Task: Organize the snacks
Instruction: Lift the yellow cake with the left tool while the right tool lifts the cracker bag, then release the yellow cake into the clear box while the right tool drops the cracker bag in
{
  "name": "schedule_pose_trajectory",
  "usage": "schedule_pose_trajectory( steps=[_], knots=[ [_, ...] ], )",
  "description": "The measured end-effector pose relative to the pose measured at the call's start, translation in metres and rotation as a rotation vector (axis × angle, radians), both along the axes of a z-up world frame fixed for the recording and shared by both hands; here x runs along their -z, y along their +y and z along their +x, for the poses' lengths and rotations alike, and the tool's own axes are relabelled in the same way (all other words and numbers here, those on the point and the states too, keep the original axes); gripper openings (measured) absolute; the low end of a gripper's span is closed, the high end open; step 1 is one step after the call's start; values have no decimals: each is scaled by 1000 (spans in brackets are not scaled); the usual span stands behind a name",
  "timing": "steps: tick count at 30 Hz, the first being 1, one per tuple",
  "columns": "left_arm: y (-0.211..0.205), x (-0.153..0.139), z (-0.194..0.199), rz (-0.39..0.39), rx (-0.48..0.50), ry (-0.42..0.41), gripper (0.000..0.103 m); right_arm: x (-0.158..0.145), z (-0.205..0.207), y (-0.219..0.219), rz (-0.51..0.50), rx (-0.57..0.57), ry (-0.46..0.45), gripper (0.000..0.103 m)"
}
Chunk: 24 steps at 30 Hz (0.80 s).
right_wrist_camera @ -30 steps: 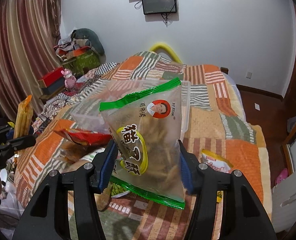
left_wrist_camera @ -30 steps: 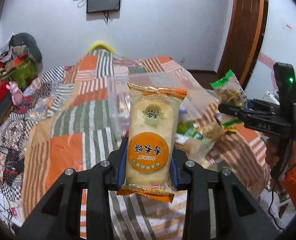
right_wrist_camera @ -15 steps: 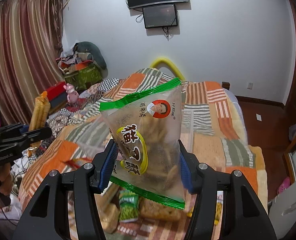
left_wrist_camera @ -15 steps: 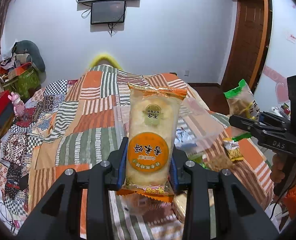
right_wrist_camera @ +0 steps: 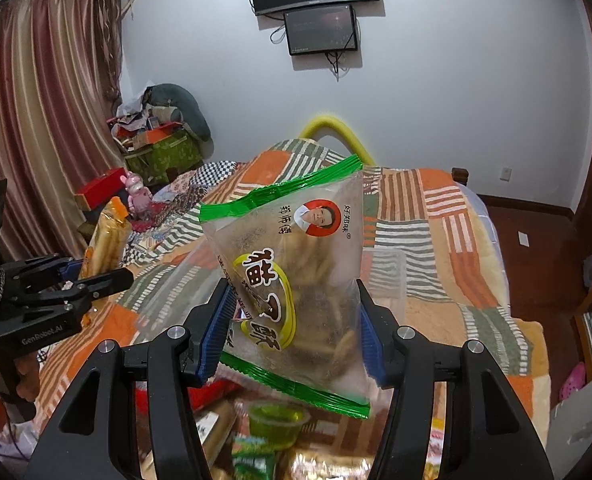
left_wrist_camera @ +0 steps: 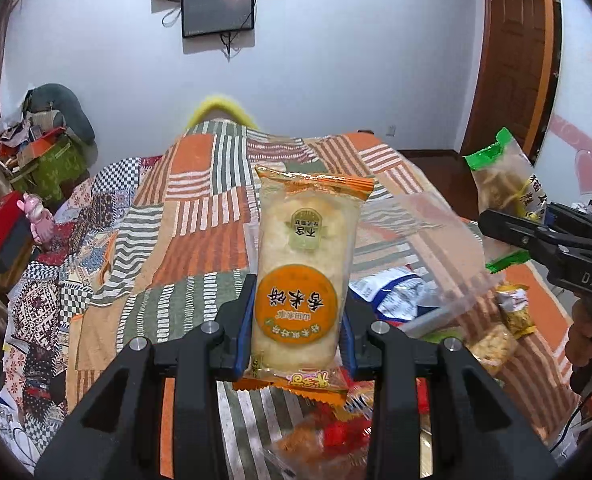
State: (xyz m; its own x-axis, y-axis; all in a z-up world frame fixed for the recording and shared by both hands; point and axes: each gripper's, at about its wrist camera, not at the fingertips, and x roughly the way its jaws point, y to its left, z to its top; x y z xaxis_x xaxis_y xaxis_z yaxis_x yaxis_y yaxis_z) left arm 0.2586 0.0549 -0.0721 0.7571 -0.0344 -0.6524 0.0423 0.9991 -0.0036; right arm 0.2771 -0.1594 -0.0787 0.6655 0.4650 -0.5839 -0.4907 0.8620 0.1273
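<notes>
My left gripper (left_wrist_camera: 298, 320) is shut on an orange-ended rice cracker pack (left_wrist_camera: 304, 272), held upright above the patchwork bed. My right gripper (right_wrist_camera: 292, 324) is shut on a clear green-edged bag of fried snacks (right_wrist_camera: 292, 280), also held up in the air. From the left wrist view the right gripper (left_wrist_camera: 508, 232) shows at the right edge with the green-edged bag (left_wrist_camera: 504, 184). The left gripper (right_wrist_camera: 96, 276) appears at the left of the right wrist view with the cracker pack (right_wrist_camera: 106, 236). A clear plastic box (left_wrist_camera: 428, 248) lies on the bed below.
Several loose snack packs (left_wrist_camera: 396, 296) lie on the patchwork quilt (left_wrist_camera: 184, 240) near the front edge, among them a green jelly cup (right_wrist_camera: 278, 424) and red packs (left_wrist_camera: 336, 436). A cluttered side table (left_wrist_camera: 36, 160) stands left of the bed. A wooden door (left_wrist_camera: 508, 52) is at right.
Both grippers have drawn back from the far side of the bed with their packs still held. The clear box and loose snacks now sit lower and nearer in both views.
</notes>
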Motion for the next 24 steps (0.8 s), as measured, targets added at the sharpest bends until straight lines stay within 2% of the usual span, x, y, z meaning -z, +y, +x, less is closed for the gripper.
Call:
schedule_pose_trajectory(
  steps=[5,12,18,24],
  knots=[
    [3,18,23,13,5,42,35,18,15,8,-17,10,45,53],
    [3,39,50,-16,40,118,35,42,36,6,-57,73,132,53],
    [1,51,65,-65,64,179,35,51,43,2,-81,85,181,53],
    [5,58,70,-147,51,232,36,50,46,1,-85,84,204,56]
  ],
)
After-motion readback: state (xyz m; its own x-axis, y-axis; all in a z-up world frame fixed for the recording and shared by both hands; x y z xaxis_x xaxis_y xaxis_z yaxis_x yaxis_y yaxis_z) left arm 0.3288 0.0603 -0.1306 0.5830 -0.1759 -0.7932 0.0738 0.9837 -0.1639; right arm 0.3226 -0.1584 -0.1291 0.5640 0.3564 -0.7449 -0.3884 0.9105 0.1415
